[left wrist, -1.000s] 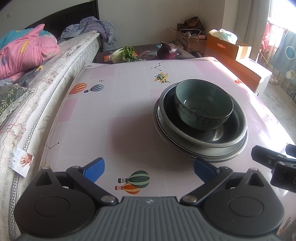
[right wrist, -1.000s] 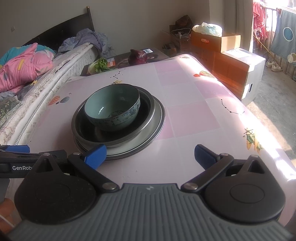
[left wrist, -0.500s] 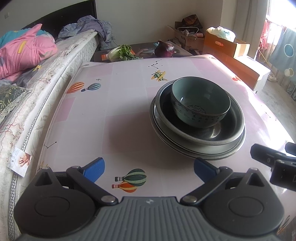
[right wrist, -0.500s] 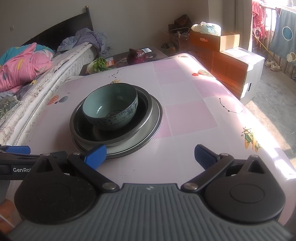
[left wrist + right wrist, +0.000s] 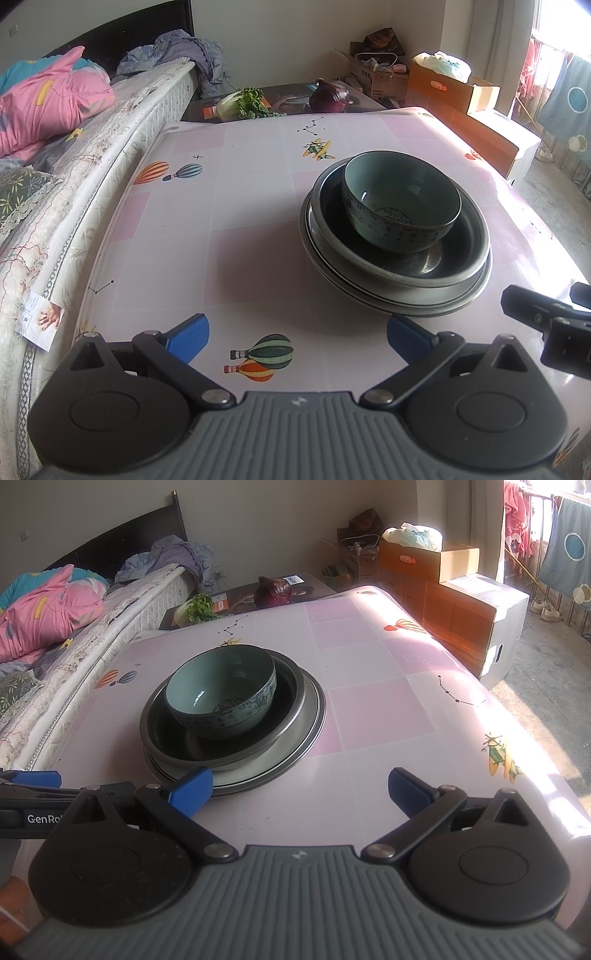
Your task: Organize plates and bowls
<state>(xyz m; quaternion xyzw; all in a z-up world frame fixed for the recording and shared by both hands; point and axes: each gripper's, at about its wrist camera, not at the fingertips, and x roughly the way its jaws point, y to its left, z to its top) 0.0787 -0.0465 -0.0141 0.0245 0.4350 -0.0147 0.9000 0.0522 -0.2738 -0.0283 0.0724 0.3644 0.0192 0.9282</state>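
Observation:
A teal ceramic bowl (image 5: 400, 205) (image 5: 221, 694) sits inside a dark metal bowl (image 5: 458, 262) (image 5: 177, 746), which rests on stacked metal plates (image 5: 436, 308) (image 5: 295, 753) in the middle of the pink table (image 5: 240, 229) (image 5: 388, 709). My left gripper (image 5: 297, 334) is open and empty, near the table's front edge, left of the stack. My right gripper (image 5: 299, 792) is open and empty, in front of the stack on its right; its left fingertip (image 5: 192, 788) overlaps the plates' near rim in view.
A bed (image 5: 55, 155) with a pink quilt runs along the table's left side. A low stand behind the table holds greens (image 5: 245, 105) and a red cabbage (image 5: 328, 98). Cardboard boxes (image 5: 476, 616) stand to the right.
Both grippers stay open and have shifted only slightly; the stack sits a little lower and nearer in both views.

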